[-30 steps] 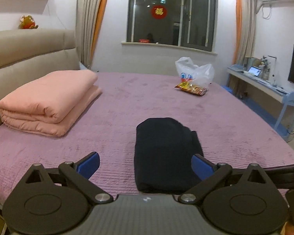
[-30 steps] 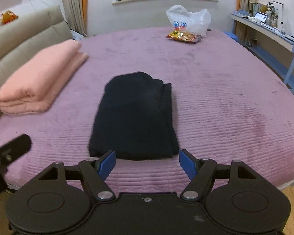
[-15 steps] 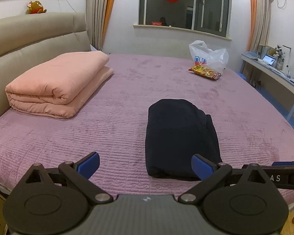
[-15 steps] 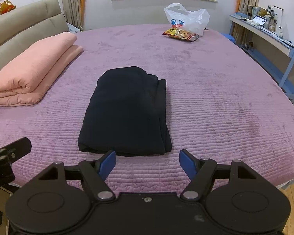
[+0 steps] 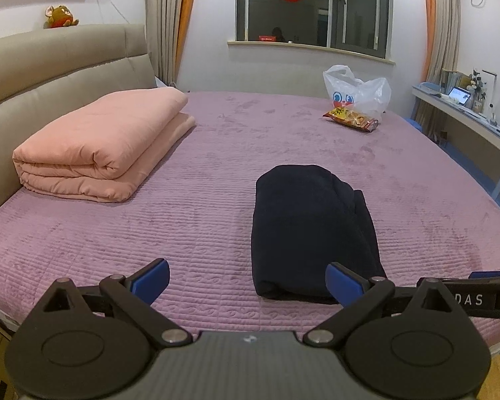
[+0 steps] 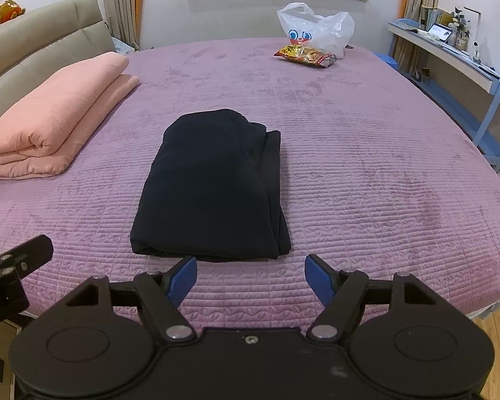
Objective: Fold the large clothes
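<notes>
Both grippers have drawn back from the folded navy fabric garment [image 6: 213, 186], which lies as a tidy rectangle near the front edge of the quilted purple bedspread [image 6: 366, 153]; the fold looks finished. The left gripper [image 5: 248, 280] and right gripper [image 6: 251, 276] hang empty with jaws spread apart. Only the right view shows the garment's layered right edge unobstructed; in the left view a blue pad overlaps its near corner
</notes>
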Tool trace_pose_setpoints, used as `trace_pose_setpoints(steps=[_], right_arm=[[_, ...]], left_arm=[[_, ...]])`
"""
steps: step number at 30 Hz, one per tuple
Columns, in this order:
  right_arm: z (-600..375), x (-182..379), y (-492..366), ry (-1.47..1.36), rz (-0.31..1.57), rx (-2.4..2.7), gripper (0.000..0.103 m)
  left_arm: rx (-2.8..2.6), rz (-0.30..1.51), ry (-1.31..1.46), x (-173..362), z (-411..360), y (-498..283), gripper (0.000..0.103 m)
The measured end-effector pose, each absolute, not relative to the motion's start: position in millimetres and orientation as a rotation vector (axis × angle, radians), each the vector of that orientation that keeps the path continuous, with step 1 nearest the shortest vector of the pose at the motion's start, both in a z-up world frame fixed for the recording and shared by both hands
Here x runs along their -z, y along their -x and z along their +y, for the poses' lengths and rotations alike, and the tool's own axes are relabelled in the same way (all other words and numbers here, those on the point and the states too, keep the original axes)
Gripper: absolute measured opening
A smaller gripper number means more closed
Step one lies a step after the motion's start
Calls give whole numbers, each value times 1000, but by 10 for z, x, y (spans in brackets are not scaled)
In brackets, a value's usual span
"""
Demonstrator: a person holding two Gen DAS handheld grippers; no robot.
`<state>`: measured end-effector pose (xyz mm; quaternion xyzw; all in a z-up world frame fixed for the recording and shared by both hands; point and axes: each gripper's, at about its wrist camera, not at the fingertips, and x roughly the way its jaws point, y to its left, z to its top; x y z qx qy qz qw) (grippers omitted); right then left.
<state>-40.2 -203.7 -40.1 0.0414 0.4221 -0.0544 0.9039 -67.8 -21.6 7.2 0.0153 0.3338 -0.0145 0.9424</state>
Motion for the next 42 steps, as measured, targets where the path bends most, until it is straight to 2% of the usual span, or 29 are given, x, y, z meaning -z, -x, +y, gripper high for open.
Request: trace_pose_setpoints(steps=[42], right_arm=[[-2114, 348, 469, -97, 877, 88, 84]], left_arm=[[32, 662, -85, -126, -281, 787, 101]])
